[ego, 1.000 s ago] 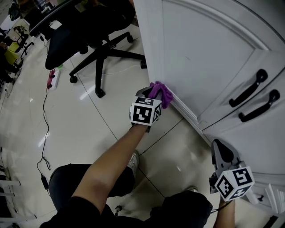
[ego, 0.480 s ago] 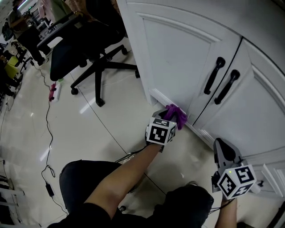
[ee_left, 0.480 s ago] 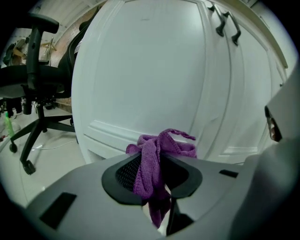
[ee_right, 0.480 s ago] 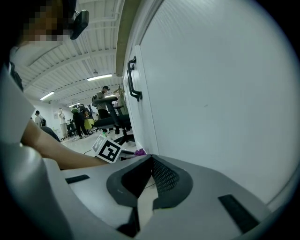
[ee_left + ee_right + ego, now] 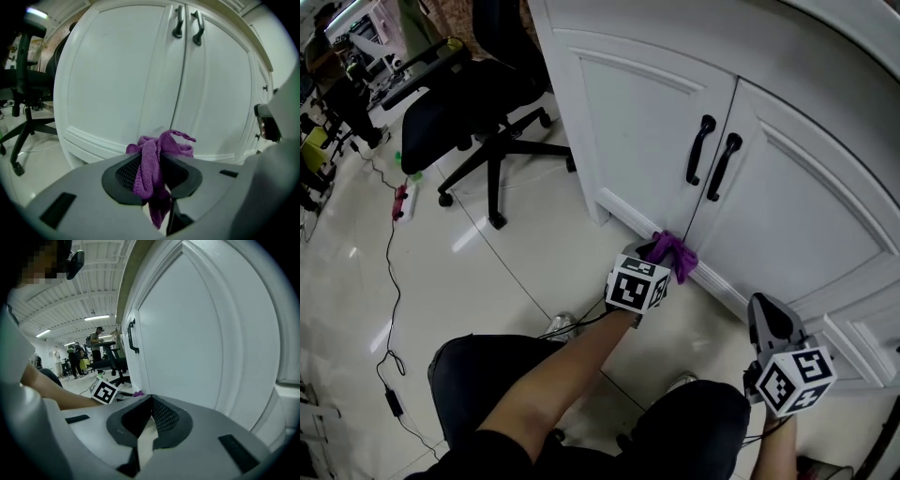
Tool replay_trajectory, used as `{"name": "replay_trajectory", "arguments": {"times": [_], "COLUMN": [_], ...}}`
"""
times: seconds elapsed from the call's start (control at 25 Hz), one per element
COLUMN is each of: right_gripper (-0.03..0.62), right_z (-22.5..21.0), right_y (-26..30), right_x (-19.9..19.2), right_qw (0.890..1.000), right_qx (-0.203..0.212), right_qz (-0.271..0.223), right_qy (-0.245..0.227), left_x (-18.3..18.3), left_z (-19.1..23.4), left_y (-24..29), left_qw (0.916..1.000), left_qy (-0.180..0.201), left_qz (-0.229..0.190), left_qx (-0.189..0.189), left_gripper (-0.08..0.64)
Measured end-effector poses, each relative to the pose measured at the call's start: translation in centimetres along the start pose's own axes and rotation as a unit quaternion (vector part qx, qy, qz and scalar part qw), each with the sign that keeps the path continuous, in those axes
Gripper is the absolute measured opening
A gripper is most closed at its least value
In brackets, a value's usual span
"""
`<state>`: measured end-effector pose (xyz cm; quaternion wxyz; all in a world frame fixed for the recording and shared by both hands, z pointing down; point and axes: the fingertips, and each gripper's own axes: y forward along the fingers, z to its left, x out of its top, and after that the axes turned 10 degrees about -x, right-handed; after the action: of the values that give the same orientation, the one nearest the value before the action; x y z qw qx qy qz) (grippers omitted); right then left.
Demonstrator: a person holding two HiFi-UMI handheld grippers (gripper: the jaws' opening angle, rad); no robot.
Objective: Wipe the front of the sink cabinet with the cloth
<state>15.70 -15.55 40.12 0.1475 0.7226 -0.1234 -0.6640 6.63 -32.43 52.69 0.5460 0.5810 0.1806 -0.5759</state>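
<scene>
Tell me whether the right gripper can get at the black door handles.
Probably yes: the right gripper is shut and empty, low beside the right door, and nothing stands between it and the handles; the cloth sits lower.

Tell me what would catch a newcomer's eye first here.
The purple cloth, clamped in the left hand-held gripper, sits at the base of the white sink cabinet, below two black door handles. The right hand-held gripper hangs shut at lower right; a black office chair stands upper left.
</scene>
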Motion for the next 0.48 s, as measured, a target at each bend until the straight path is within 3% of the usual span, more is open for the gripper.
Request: {"name": "replay_trajectory", "arguments": {"times": [0.2, 0.48], "right_gripper": [0.0, 0.0], "right_z": [1.2, 4.9], "right_y": [-2.0, -4.4], "right_x": [2.8, 6.1], "right_qw": [0.999, 0.993], "right_qx": [0.023, 0.076], "right_qz": [-0.017, -0.043], "right_qy": [-0.035, -0.079], "left_x": [5.9, 15.6], "left_z": [-0.9, -2.7], "left_y": [-3.7, -11.9], "left_qw": [0.9971, 0.9806], "left_qy": [0.039, 0.131], "left_qz": [-0.064, -0.146], "left_qx": [0.016, 0.014], "left_gripper": [0.11, 0.11]}}
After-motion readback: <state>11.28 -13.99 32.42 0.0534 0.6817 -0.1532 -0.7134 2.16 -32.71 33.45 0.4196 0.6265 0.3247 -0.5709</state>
